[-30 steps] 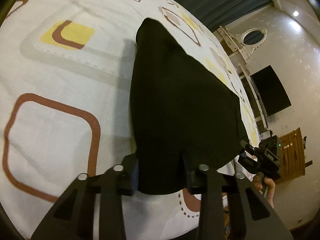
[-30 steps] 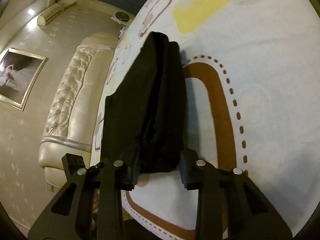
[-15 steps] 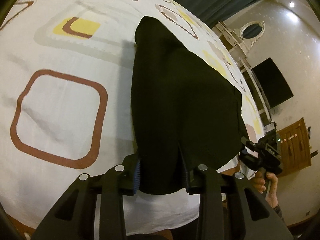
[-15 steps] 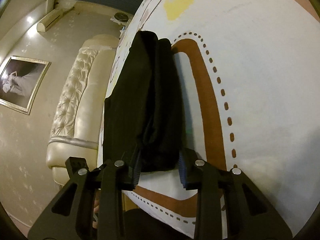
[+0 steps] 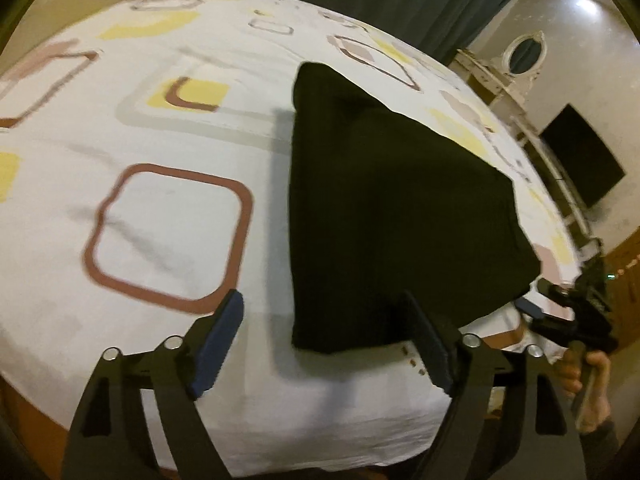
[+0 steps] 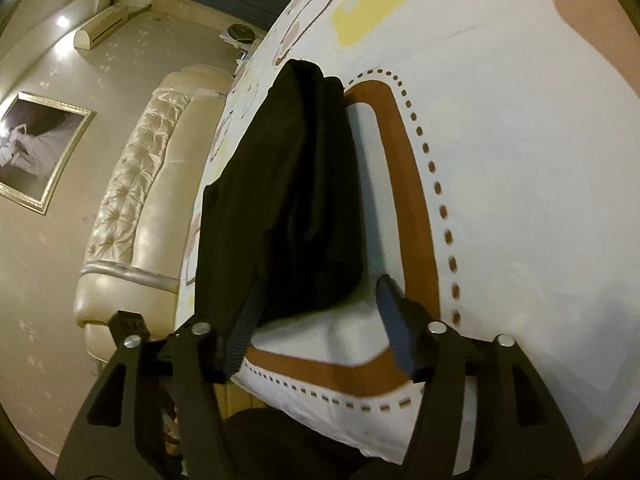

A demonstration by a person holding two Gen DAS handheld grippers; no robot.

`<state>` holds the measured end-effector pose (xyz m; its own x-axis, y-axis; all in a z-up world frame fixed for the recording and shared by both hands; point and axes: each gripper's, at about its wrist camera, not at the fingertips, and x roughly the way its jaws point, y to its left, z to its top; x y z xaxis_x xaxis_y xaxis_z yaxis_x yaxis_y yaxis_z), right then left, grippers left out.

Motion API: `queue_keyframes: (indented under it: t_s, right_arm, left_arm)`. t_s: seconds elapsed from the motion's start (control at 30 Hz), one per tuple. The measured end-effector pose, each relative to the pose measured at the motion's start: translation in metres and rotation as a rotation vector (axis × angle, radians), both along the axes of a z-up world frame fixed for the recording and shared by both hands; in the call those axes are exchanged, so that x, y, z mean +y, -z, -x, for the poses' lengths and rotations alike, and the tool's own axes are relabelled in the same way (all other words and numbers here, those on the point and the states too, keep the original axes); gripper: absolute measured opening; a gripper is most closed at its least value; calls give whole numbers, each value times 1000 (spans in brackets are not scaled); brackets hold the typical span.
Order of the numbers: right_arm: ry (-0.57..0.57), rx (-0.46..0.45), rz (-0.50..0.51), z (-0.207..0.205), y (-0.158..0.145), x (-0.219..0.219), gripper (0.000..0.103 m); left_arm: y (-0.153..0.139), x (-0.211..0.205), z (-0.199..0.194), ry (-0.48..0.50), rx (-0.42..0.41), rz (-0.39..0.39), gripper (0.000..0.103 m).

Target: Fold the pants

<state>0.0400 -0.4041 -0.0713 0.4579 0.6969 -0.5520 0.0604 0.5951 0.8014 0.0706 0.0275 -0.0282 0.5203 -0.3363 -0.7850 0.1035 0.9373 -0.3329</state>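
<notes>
- Lying flat on the bed (image 5: 168, 216), the black pants (image 5: 384, 216) are folded into a compact dark slab, broad near me and tapering to a narrow end farther up the bed.
- From my left wrist view the cloth reads as 1 smooth matte shape with no crease or seam I can make out; its near edge is straight and sits close to the bed's foot edge.
- From my right wrist view the same pants (image 6: 288, 196) show stacked layers along their side, with soft vertical folds and a thick rounded near corner.
- My left claw (image 5: 320, 344) is opening, its 2 blue pads well apart; the near corner of the pants lies between them and the left pad stands clear of the cloth.
- My right claw (image 6: 320, 320) is opening too; the near end of the pants sits between its pads, the right pad clear of the cloth, the left one just beside it.
- White sheet with brown and yellow squares lies under the pants on every side.
</notes>
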Motion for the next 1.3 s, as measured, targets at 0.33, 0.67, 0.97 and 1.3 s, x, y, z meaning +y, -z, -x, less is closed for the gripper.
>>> queue_keyframes:
  t_s: [0.33,0.67,0.97,1.3]
  right_arm:
    - [-31,-34,301,33,-24,29,74]
    - [-37,-172,596,58,-57,65,84]
    - [5,-210,663,67,-63,79,85]
    - [7,-211,698,68,-58,80,86]
  left_arm:
    - [-30,-39,41,-14,-152,-236,83]
    - [-49,-60,76,-71,-264,-432,86]
    - [-53,-52,85,-100,-228,-346,86]
    - [-53,-58,82,-94,-245,-355,86]
